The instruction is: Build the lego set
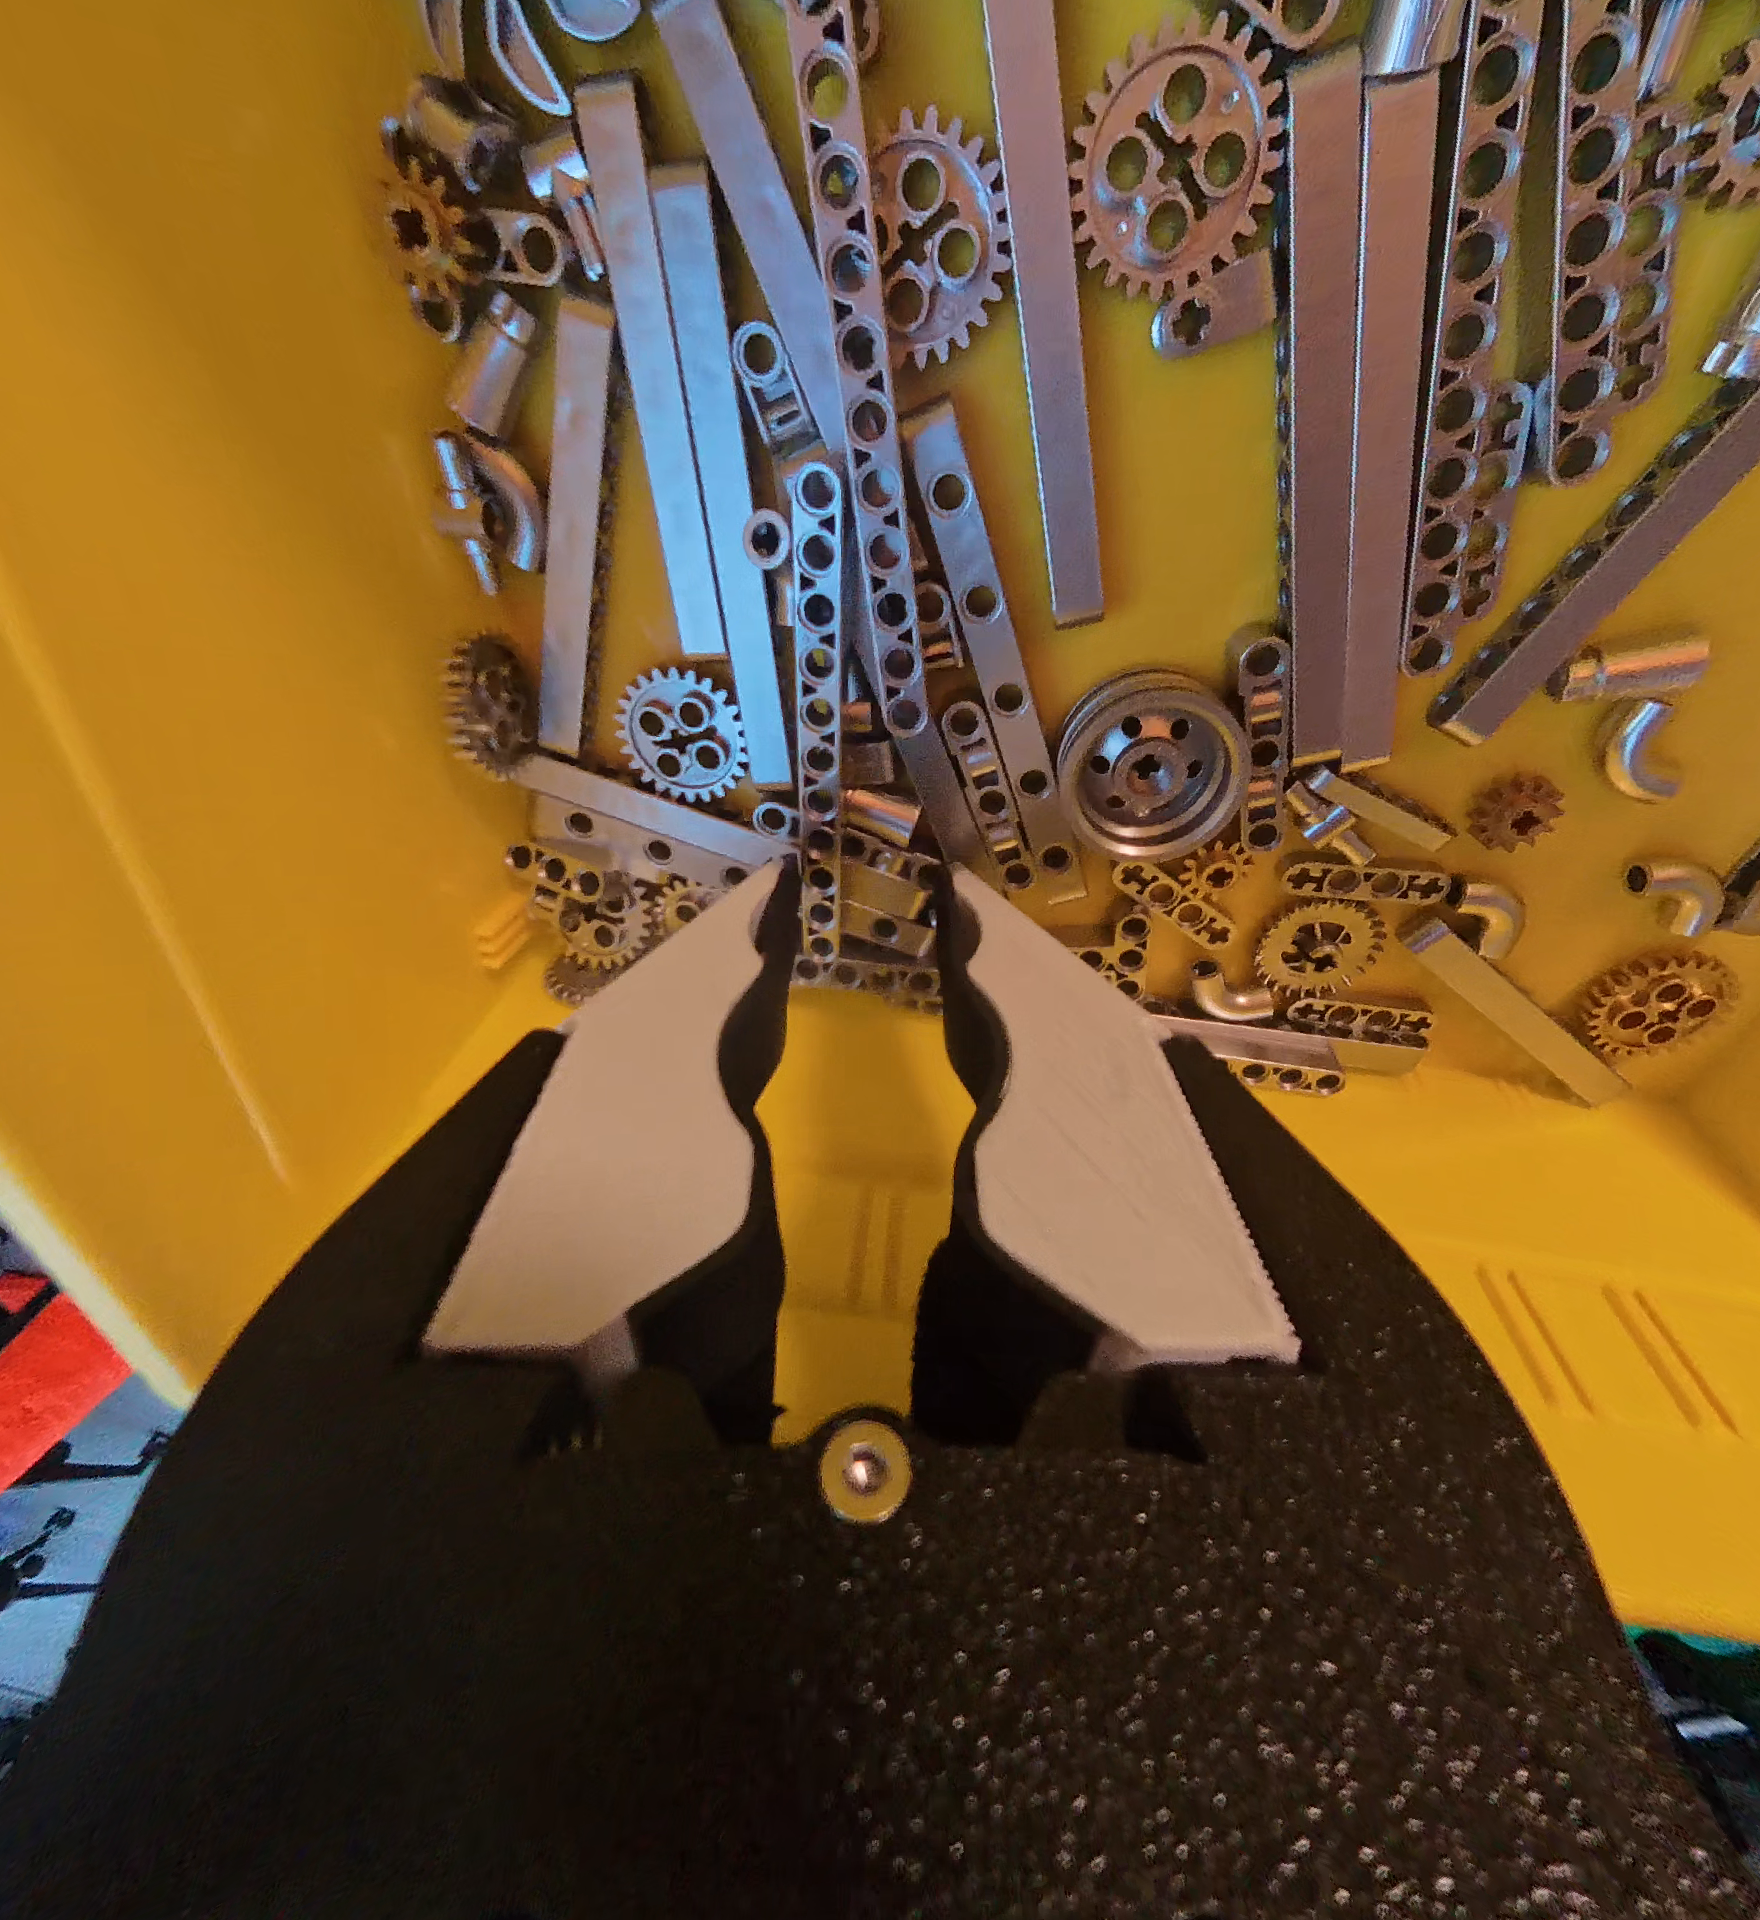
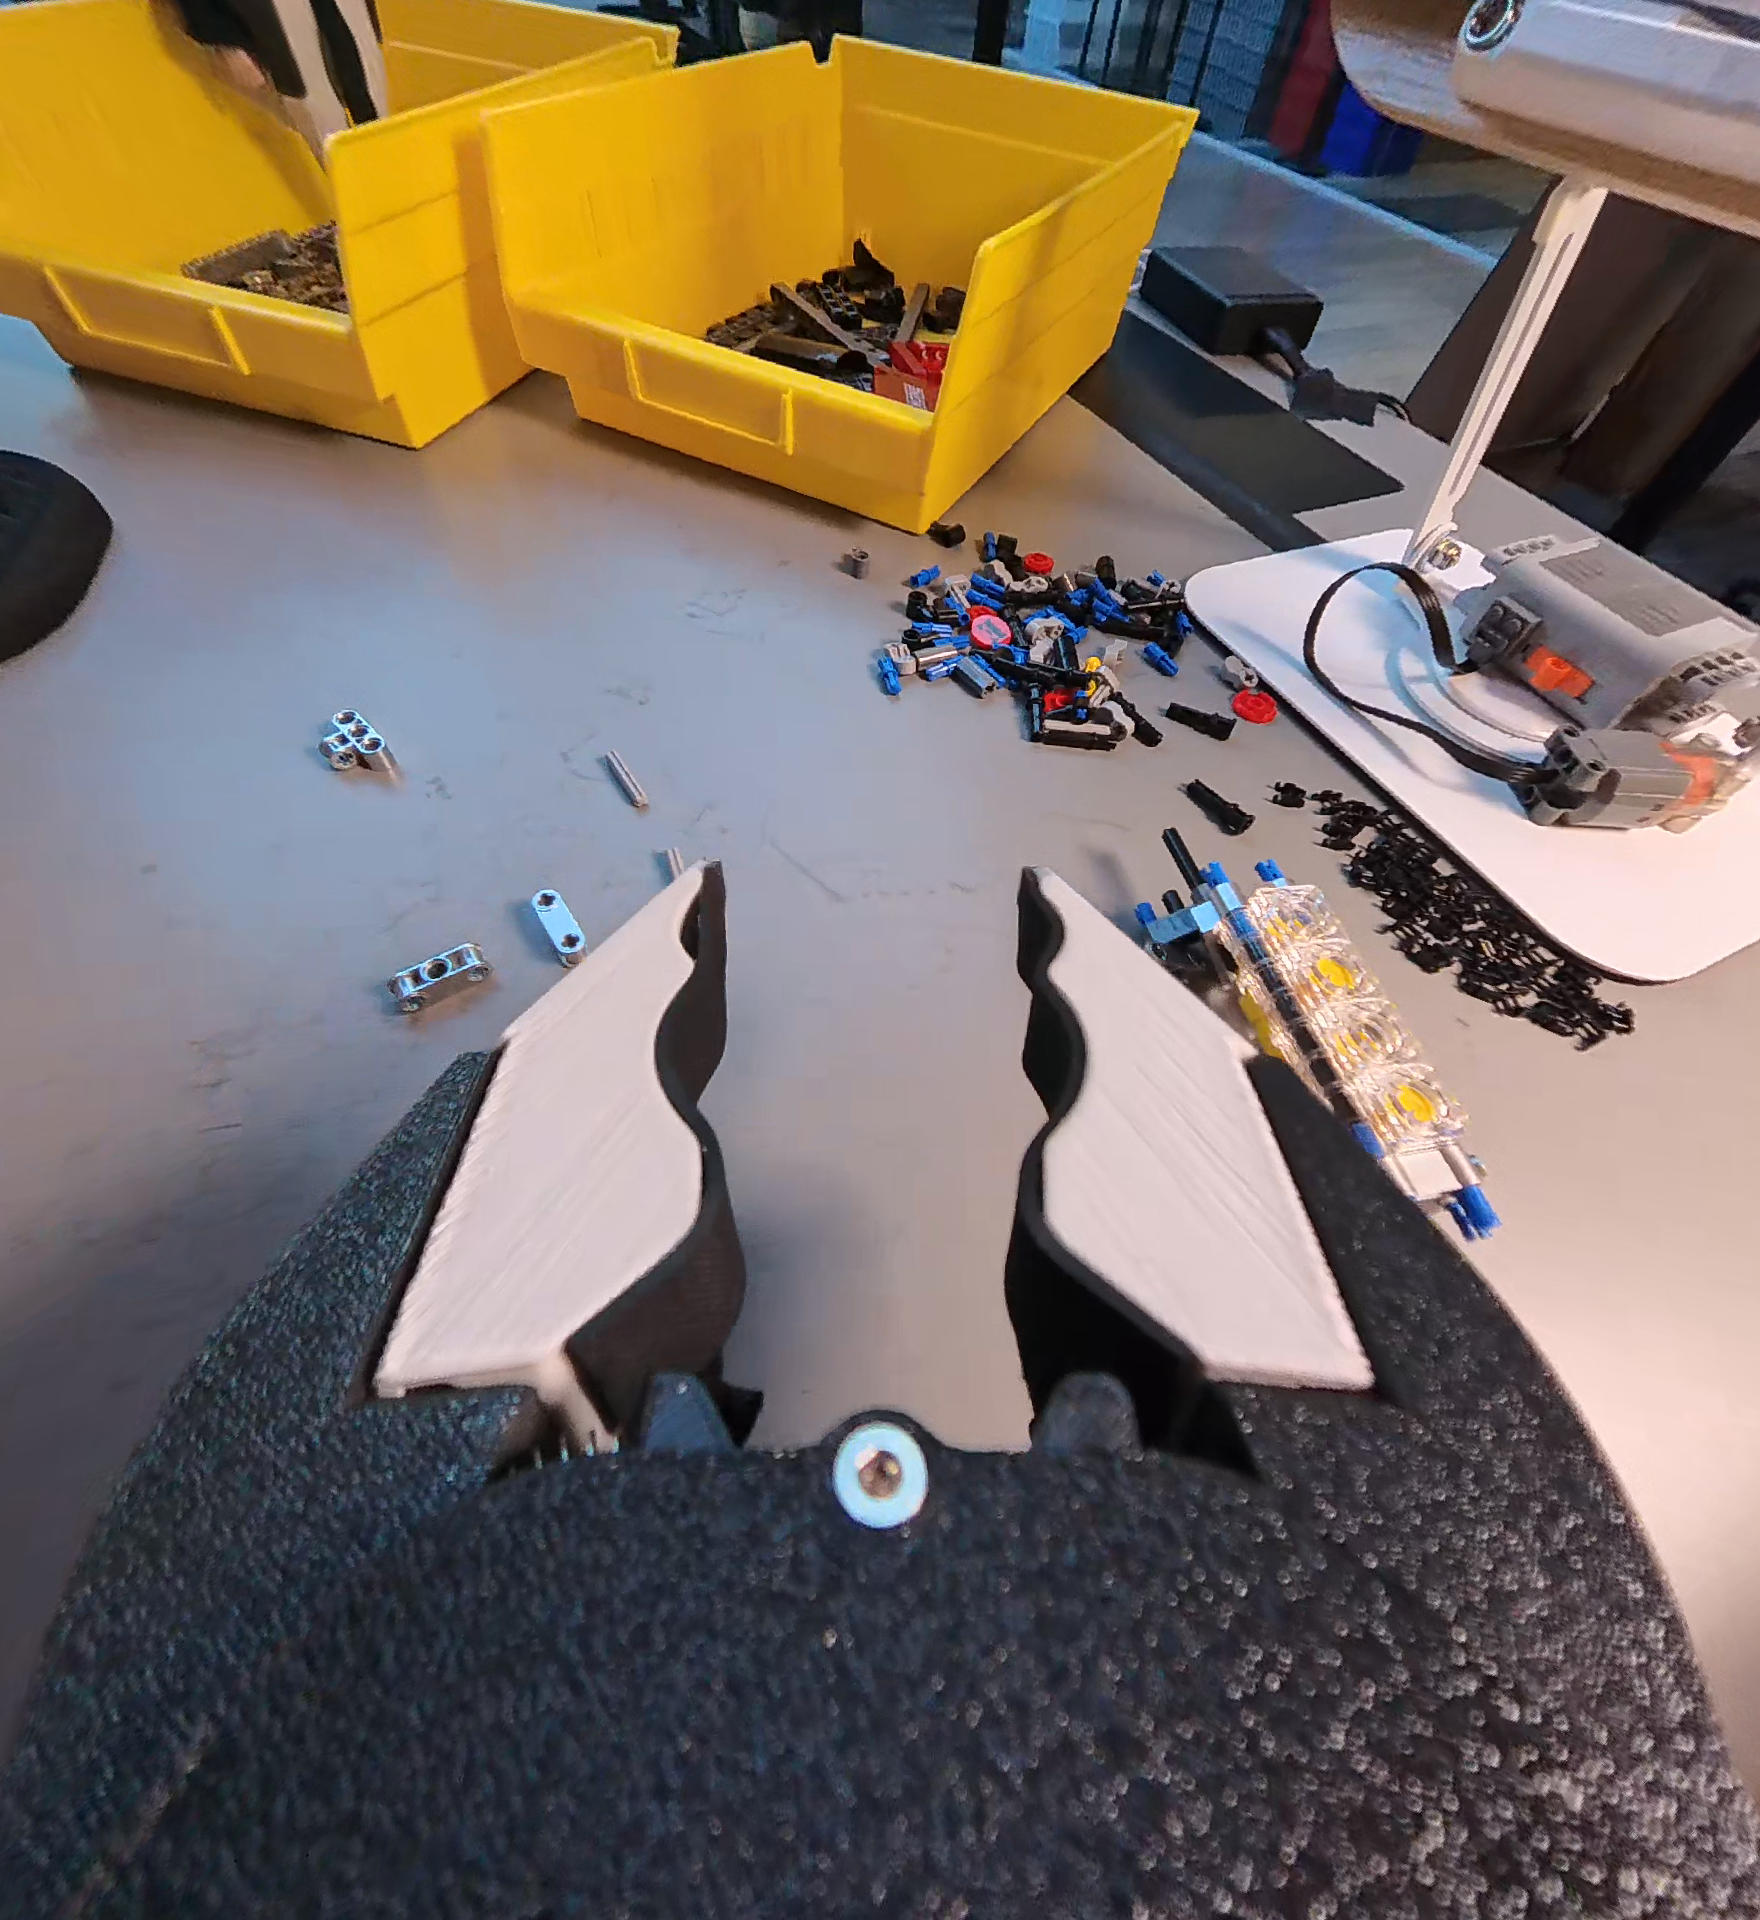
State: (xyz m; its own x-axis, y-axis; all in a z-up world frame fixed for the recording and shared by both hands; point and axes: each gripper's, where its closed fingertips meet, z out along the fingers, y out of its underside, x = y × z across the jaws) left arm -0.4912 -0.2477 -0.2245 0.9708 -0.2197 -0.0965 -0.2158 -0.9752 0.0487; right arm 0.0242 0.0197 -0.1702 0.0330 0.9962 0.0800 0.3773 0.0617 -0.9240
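The left hand-held gripper (image 1: pixel 860 894) reaches down into a yellow bin (image 1: pixel 180 623) filled with chrome-coloured building parts: flat strips, perforated beams, gears, elbow pieces and a small wheel hub (image 1: pixel 1153 766). Its jaws stand narrowly apart, and a long perforated beam (image 1: pixel 819 707) runs up from between the fingertips (image 1: pixel 774 894); whether the pads actually pinch it I cannot tell. The tips sit among the parts heaped against the bin's near wall.

The right hand-held gripper (image 2: pixel 871 883) hovers over the grey tabletop (image 2: pixel 336 1039) with its jaws wide and nothing between them. Just beside its right finger lies a clear, yellow-centred assembly (image 2: pixel 1312 1008) with blue pins at both ends. Off its left finger lie 2 small chrome links (image 2: pixel 436 975), a chrome 3-hole block (image 2: pixel 356 744) and a short chrome axle (image 2: pixel 627 779).

Toward the far edge of the tabletop stand 2 yellow bins; the right-hand bin (image 2: pixel 855 436) holds dark parts and a red piece. In front of it is a pile of blue, black and red connectors (image 2: pixel 1037 644). Near the right edge sits a white lamp base (image 2: pixel 1603 883) carrying a grey battery box (image 2: pixel 1603 634) with a cable, with a scatter of black pins (image 2: pixel 1458 914) along its near rim.
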